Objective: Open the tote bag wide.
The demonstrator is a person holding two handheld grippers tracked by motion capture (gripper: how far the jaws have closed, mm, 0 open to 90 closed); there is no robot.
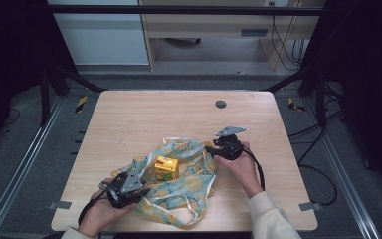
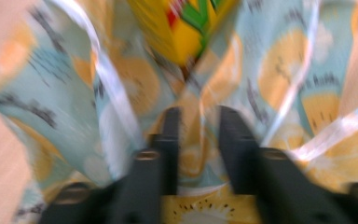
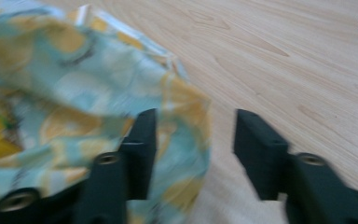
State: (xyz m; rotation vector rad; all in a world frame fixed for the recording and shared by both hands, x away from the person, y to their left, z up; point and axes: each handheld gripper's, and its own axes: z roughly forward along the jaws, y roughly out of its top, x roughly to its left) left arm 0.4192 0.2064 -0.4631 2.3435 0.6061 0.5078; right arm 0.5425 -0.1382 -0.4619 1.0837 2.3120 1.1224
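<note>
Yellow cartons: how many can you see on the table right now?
1. The yellow carton stands on the patterned cloth bag at mid-table, between the two grippers. The bag's folds could hide others; I cannot tell.

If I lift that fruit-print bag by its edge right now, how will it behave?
The bag will probably drape and sag: it lies crumpled in soft folds with loose straps. The yellow carton standing on the cloth would likely tip or slide as the fabric rises. The left gripper has cloth between its jaws; thin fabric may slip unless pinched firmly.
</note>
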